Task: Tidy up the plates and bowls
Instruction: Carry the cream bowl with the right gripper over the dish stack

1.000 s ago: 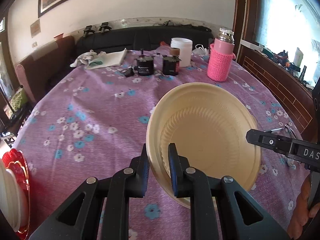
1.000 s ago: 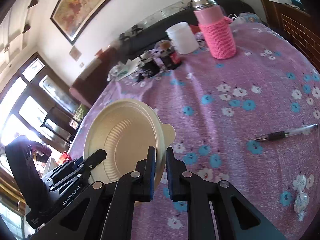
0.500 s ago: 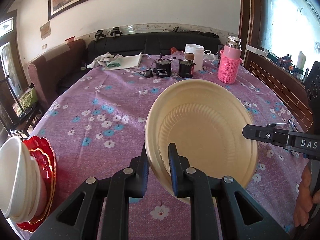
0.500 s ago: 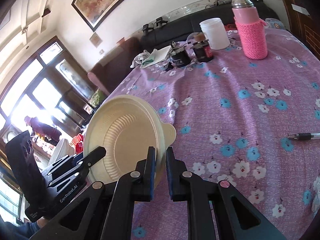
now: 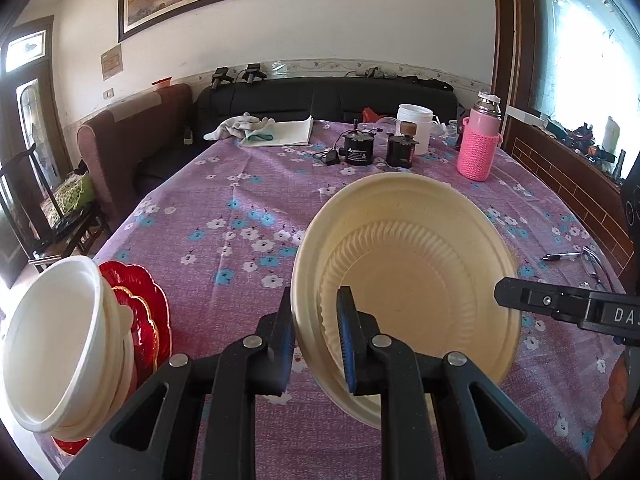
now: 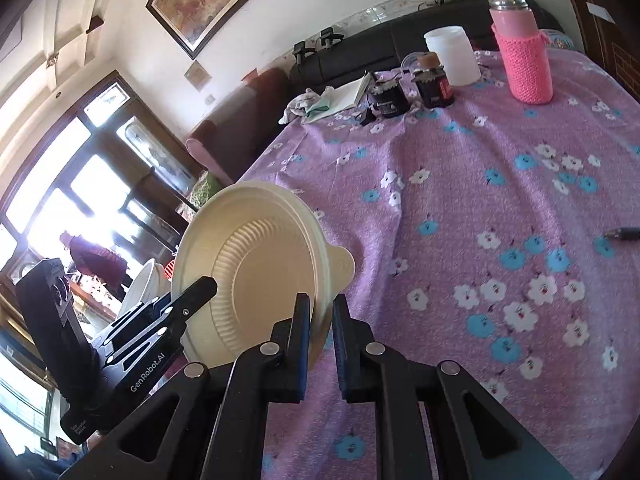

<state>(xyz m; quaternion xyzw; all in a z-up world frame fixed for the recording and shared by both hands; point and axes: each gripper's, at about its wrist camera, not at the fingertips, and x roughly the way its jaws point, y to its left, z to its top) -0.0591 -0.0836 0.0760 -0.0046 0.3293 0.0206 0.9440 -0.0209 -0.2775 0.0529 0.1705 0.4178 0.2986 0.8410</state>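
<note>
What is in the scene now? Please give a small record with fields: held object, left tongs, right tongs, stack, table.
held object: cream bowl, tilted, lifted above the table
left tongs: shut on the bowl's rim
right tongs: shut on the opposite rim
stack: white bowls on red plates, left of the held bowl
table: purple floral cloth; pink bottle at far side

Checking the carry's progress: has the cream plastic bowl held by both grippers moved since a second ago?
Yes. The cream plastic bowl has drawn back from the pink knitted flask toward the near table edge, where the white bowl stack now shows.
</note>
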